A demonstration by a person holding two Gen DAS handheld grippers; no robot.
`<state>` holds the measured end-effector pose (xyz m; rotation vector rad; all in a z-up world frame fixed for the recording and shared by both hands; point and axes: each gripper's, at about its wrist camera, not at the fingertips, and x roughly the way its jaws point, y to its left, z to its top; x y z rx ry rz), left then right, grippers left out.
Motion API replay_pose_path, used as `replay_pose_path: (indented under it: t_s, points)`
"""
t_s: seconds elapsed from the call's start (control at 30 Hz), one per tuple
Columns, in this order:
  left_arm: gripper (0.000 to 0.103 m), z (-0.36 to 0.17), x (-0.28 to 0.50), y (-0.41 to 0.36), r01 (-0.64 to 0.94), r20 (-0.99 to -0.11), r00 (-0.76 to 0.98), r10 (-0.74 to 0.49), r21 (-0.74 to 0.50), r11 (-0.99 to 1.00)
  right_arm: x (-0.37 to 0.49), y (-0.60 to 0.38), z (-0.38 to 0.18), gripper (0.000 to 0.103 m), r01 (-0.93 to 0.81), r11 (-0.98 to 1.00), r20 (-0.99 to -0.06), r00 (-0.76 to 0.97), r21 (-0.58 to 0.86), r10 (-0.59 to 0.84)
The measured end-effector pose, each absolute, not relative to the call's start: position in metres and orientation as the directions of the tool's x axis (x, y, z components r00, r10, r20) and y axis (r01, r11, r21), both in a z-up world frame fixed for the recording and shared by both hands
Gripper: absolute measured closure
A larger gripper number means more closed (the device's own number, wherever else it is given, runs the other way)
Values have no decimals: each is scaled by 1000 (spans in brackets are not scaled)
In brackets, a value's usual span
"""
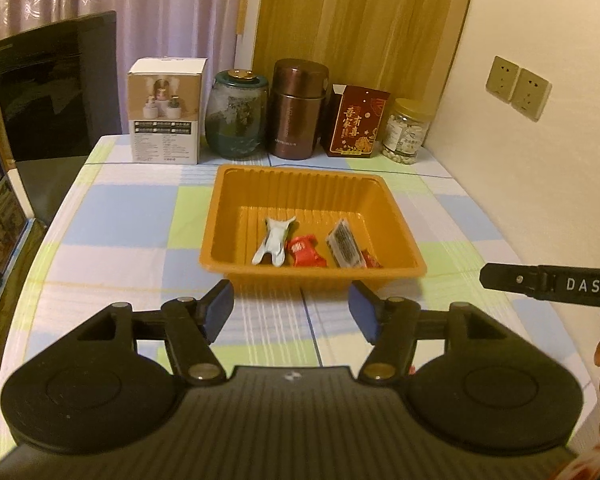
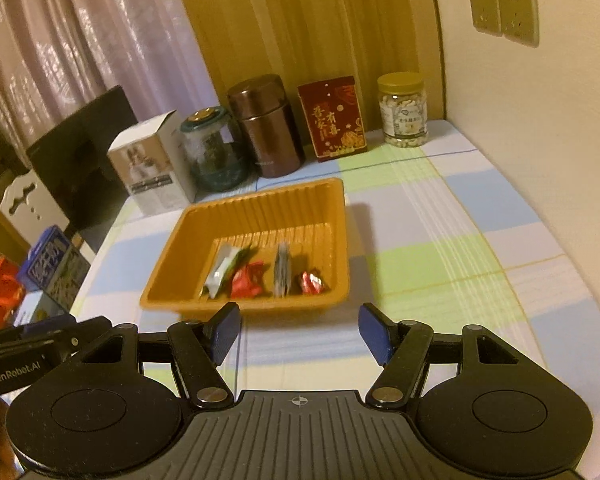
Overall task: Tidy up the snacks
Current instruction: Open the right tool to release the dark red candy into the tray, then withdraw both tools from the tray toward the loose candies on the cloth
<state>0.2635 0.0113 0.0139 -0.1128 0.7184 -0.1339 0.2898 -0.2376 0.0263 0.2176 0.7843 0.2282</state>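
Both sets of tongs stand apart with nothing between the blue pads. In the left wrist view the left tongs [image 1: 291, 308] hang over the checked tablecloth just short of the near rim of the orange tray [image 1: 312, 276], which lies at twelve o'clock from them. In the right wrist view the right tongs [image 2: 299, 330] are likewise empty, with the tray at about eleven o'clock.

The snacks all lie in the tray, along its near wall: a white packet [image 1: 273, 241] at the left, a red wrapped candy [image 1: 305, 251] touching it, a grey printed sachet [image 1: 343, 244] to the right of that, and a small red candy [image 1: 371, 259] partly hidden behind the sachet. The right wrist view is blurred, so finer detail of the wrappers cannot be read.

No loose snack shows on the table in either view, so the step in hand looks like backing away after a drop, or checking for leftovers. To do it well, the person should keep both tongs clear of the light plastic tray, whose rim could be nudged and slid on the cloth. The two tools sit close together, the right one showing at three o'clock in the left view, so they should move apart without crossing.

Well beyond the tray, a white carton [image 1: 165, 114], a glass jar [image 1: 238, 114], a brown canister [image 1: 298, 108], a red box [image 1: 358, 122] and a clear pill jar [image 1: 407, 132] line the back edge of the table [image 1: 112, 216].
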Motion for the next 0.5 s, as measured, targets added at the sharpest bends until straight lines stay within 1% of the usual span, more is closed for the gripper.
replay_pose_path:
  t_s: [0.07,0.23,0.37,0.5]
  points:
    - [42,16,251,12,80,-646,746,-161,-153,985,272,-235,30,37,-129,956,-670,689,263,277]
    - [35,21,217,12,93,-640,749,-170,-153,984,235,-229,35,37,-140,963,-670,694,231,262]
    - [33,22,193,11,105,-639,748,-180,-154,982,210,-224,36,37,-156,966,-672,696,205,255]
    - [32,20,173,14,98,-646,744,-174,-151,984,194,-227,34,37,-145,967,-677,691,210,251]
